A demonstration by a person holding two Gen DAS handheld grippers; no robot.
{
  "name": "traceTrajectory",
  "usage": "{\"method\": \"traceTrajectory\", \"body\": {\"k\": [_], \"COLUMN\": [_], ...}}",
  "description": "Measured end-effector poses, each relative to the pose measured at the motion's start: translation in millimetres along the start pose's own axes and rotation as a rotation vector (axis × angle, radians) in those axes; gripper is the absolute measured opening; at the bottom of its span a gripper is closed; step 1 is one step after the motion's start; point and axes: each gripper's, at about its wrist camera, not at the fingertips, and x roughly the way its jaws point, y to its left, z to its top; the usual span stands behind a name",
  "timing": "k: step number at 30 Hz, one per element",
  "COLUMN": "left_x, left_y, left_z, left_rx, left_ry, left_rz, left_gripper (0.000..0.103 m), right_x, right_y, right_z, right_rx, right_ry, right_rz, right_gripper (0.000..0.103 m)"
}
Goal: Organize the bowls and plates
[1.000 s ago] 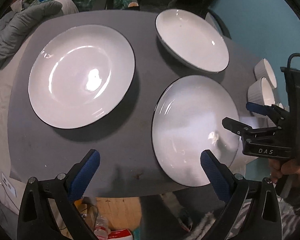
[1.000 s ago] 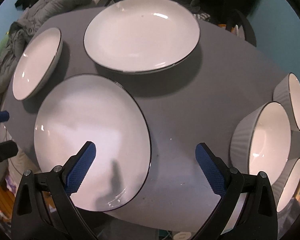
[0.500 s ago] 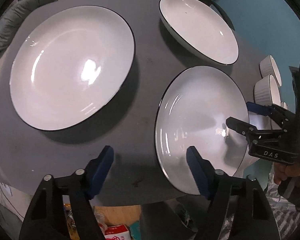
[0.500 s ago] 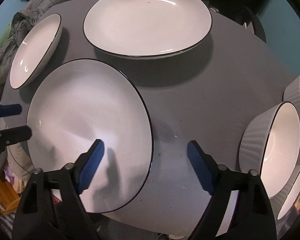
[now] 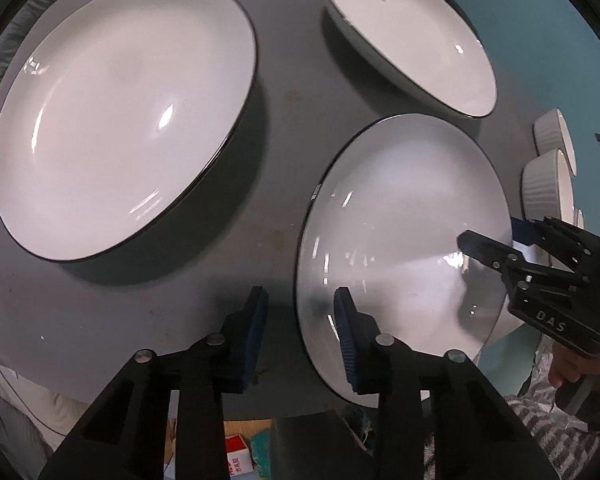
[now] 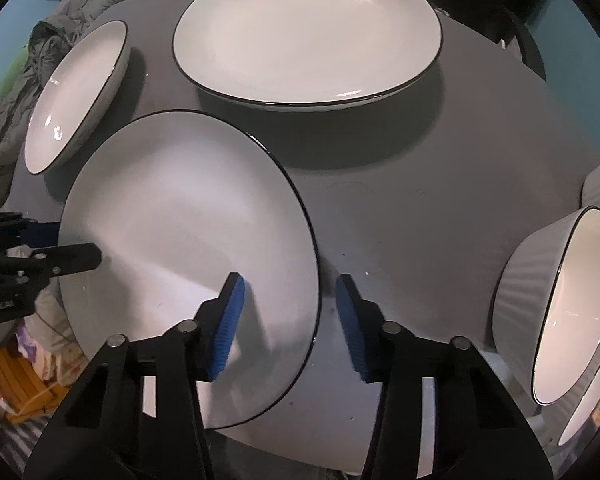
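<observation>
Since second ago: both grippers narrowed jaws, left one sank lower over near plate (image 5: 404, 240).

Left gripper (image 5: 300, 332) and right gripper (image 6: 288, 320): jaws closing, each straddling opposite rim of plate, not yet pinching.

Plate lies on bench (image 5: 284, 92), at near edge.

Advice: pinch both rims together, lift level, else plate tips.

Right view alone shows ribbed bowls (image 6: 556, 320) well; left view alone shows person's hand (image 5: 572, 368).

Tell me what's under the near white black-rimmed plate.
Grey tabletop surrounds the near white black-rimmed plate, whose front edge overhangs the table; anything directly beneath it is covered.
</observation>
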Motion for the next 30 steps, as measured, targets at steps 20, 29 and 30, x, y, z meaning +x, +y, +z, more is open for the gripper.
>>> {"method": "traceTrajectory", "body": {"k": [20,29,30], "left_x": [5.1,3.9,4.0], "left_y": [-2.7,3.9,3.5], "left_z": [1.0,2.7,3.5], "left_rx": [-0.031,-0.040,-0.037], "left_ry": [0.008,0.049,0.053], "left_rz": [-0.065,-0.084,-0.083], "left_gripper": [0.017,0.014,0.015], "right_x": [3.8,11.2,11.8], "right_y": [3.7,-3.1,-3.7], "right_z": [8.5,18.9,19.3], "right_rx": [0.080,0.134,0.135], "right_ry": [0.049,0.101,0.102], "right_rz": [0.066,0.105,0.107], "right_gripper": [0.032,0.025,0.025]}}
